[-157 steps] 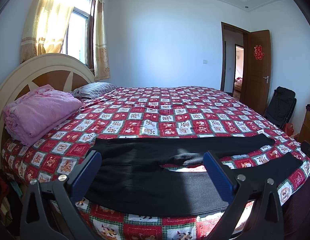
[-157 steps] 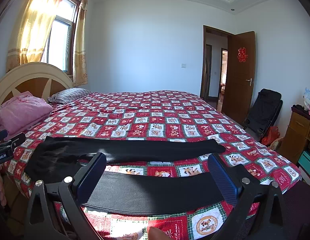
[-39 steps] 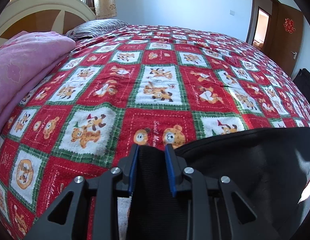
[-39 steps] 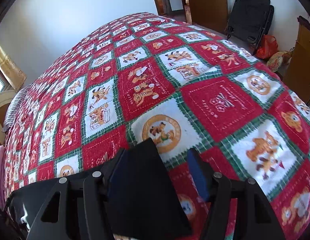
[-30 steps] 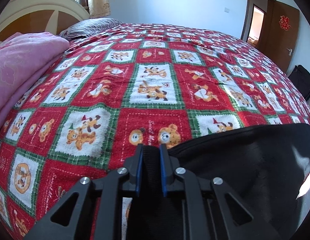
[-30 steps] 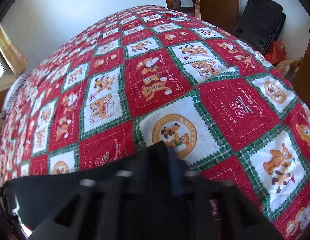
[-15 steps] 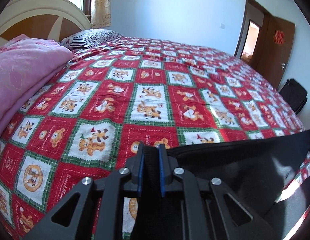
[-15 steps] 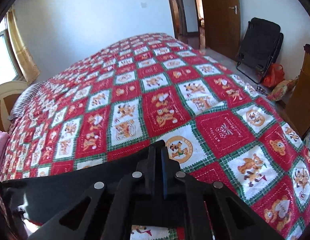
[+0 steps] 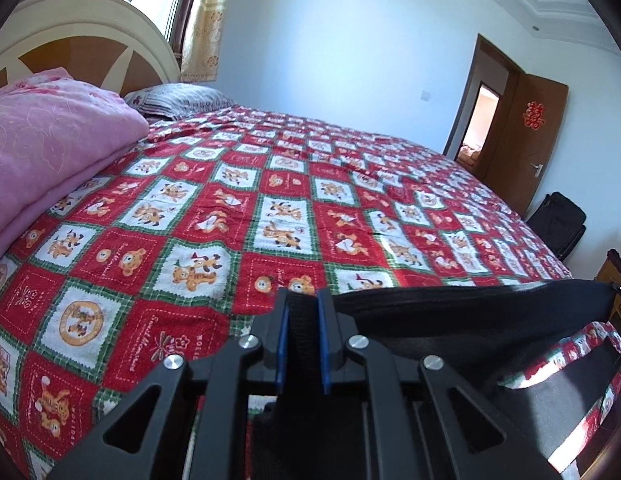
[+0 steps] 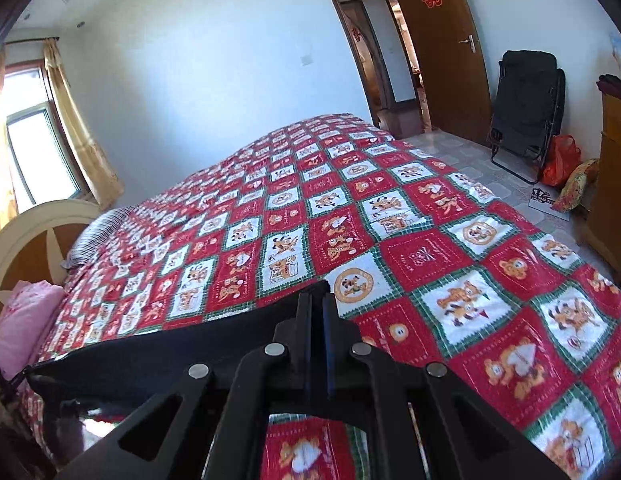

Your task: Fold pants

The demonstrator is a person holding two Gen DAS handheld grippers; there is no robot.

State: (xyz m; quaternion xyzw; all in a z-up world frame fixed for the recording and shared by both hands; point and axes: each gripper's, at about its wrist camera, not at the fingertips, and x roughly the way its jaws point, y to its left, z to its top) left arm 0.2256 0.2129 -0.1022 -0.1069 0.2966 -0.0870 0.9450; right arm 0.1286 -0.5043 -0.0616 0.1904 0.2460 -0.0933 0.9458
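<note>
Two grippers, both clamping the black pants (image 9: 450, 316). My left gripper (image 9: 302, 304) is pinching a thick fold of the fabric between its blue pads (image 9: 281, 344), jaws nearly together with only the cloth between them. My right gripper (image 10: 317, 300) is biting the other end, jaws pressed almost flush on a thin layer.

Pants (image 10: 170, 356) are hanging as a long dark band stretched between the two grips, over the near edge of the bed, top edge running taut and straight, the lower part sagging into soft folds. Fabric is looking matte, smooth, knit-like; no visible seams or pockets at this blur.

Quilt (image 9: 270, 208) under it is covering the whole bed: red and white squares with green plaid borders, cartoon bears and dogs printed on them, terry-like nap, lying mostly flat with a few ripples far back. Folded pink blanket (image 9: 42, 148) is sitting at the head end, quilted with a floral emboss. Striped pillow (image 9: 178, 98) is lying beside it, against the arched cream and brown headboard (image 9: 82, 40).

Room: pale blue walls, yellow curtains (image 10: 82, 128) at the window, brown door (image 10: 438, 44) standing open with a red paper character on it, black folding chair (image 10: 522, 100) leaning by the wall, orange bag (image 10: 562, 160) on the tiled floor.
</note>
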